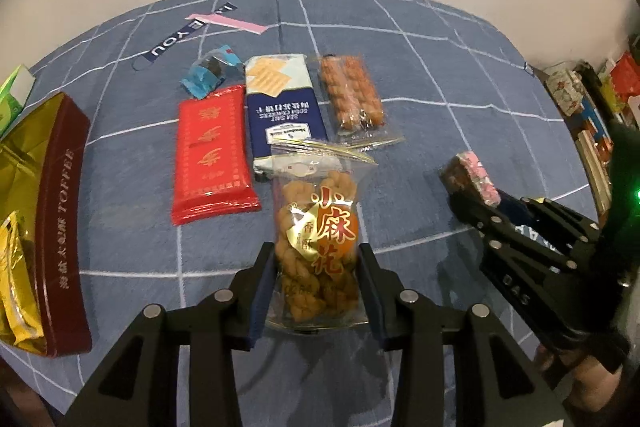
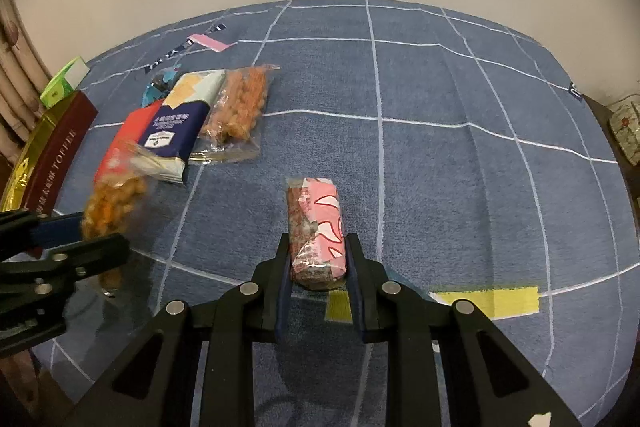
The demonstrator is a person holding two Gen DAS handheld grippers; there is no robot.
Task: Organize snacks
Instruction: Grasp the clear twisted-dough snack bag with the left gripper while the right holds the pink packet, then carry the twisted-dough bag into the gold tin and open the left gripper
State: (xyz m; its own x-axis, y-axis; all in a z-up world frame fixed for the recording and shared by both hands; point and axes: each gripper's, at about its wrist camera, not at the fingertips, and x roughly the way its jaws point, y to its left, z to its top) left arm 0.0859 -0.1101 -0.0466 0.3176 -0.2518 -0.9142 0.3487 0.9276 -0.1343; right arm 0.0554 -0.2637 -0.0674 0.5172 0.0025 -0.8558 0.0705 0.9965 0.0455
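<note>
left tongs (image 1: 316, 291) clamp the clear bag of fried dough twists (image 1: 316, 235); right tongs (image 2: 318, 275) grip a pink-wrapped bar (image 2: 316, 227) above the blue checked worktop (image 2: 440, 167).

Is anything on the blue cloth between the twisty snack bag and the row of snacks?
Nothing visible blocks it. The left tongs hold the twisty snack bag, whose top already overlaps the blue cracker pack in the row.
</note>
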